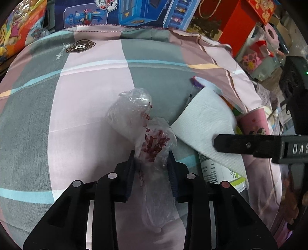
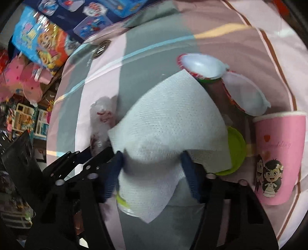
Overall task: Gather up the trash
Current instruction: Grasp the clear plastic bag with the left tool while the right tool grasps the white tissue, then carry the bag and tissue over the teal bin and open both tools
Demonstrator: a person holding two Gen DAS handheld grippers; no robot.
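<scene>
Two tools gripping trash on the bedsheet

Two tools are working over a bed covered in a checked pink, grey and teal sheet (image 1: 92, 107). In the left wrist view, the left tool (image 1: 151, 160) is pinching a crumpled clear plastic bag (image 1: 152, 142) printed with red marks; both blue pads are pressing into the bag's sides, and the rest of the bag is trailing away toward 12 o'clock across the sheet. At 3 o'clock from that bag, a white paper towel (image 1: 206, 123) is lying draped over other litter, with one black finger of the right tool (image 2: 152, 159) reaching across its lower corner.

In the right wrist view, the right tool is closing on the paper towel (image 2: 169, 123): the towel is bunching between the two blue pads, which are touching it on both sides. The view is blurred, so how firmly they are pressing is hard to tell. A lime-green lid (image 2: 236, 148) is peeking out from under the towel at 3 o'clock. A pink paper cup (image 2: 279, 153) with cartoon bride and groom figures is lying at 3 o'clock near the frame edge. Two red-rimmed cup containers (image 2: 202, 65) with white insides are lying tipped at 1 o'clock, touching each other. Toy boxes (image 2: 90, 17) are stacking up beyond the bed at 11 o'clock.
</scene>
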